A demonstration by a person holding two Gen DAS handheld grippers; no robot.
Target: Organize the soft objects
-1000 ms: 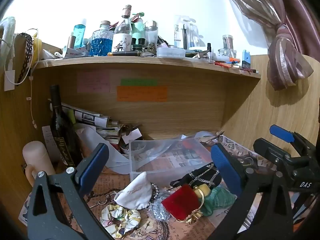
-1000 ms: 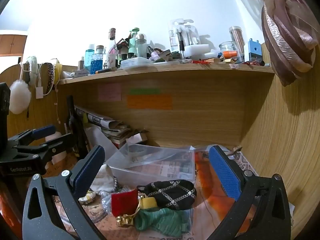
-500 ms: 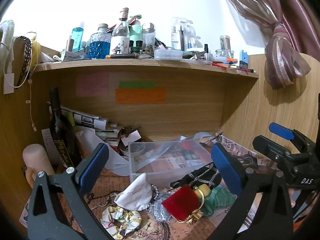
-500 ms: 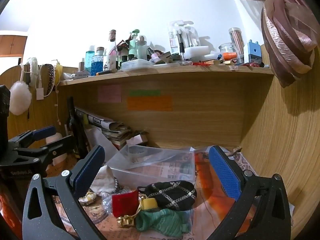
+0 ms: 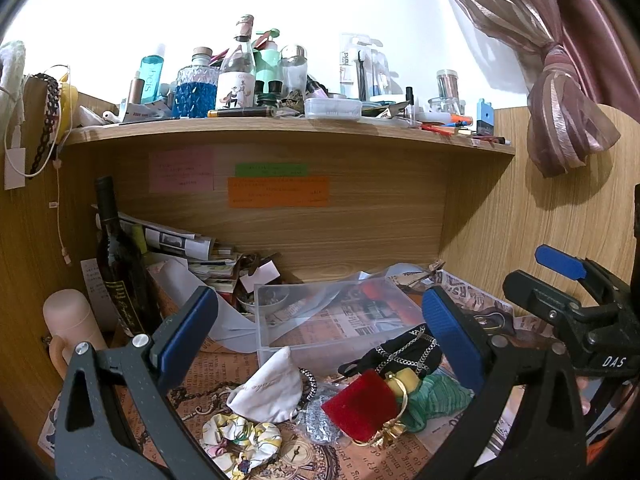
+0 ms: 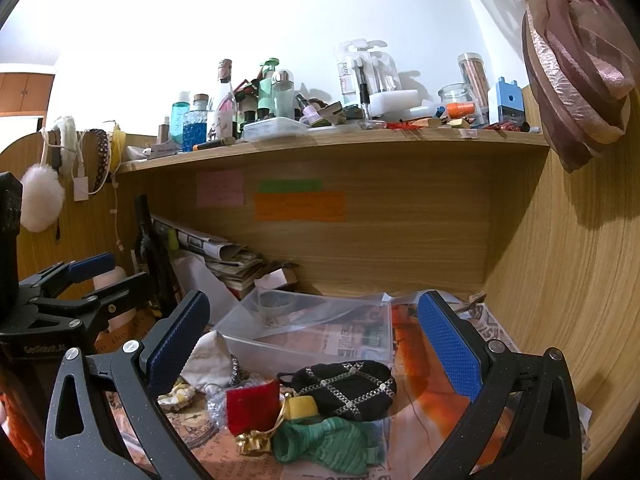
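A heap of soft things lies on the desk in front of a clear plastic box [image 5: 332, 316] [image 6: 312, 328]: a white pouch [image 5: 268, 394] [image 6: 210, 362], a red velvet pouch [image 5: 360, 404] [image 6: 252, 404], a black studded pouch [image 5: 404, 354] [image 6: 348, 386], a green cloth [image 5: 436, 398] [image 6: 328, 440] and a floral scrunchie [image 5: 240, 438] [image 6: 176, 396]. My left gripper [image 5: 320, 334] is open and empty above the heap. My right gripper [image 6: 314, 336] is open and empty, right of the left one.
A dark wine bottle [image 5: 120, 264] and a pink cup [image 5: 70, 320] stand at the left. Papers are stacked at the back. The shelf [image 5: 280, 128] overhead carries many bottles. A wooden wall [image 6: 560, 280] closes the right side.
Both views shift only slightly; the left gripper has drifted a little back and down. Nothing was picked up or moved.
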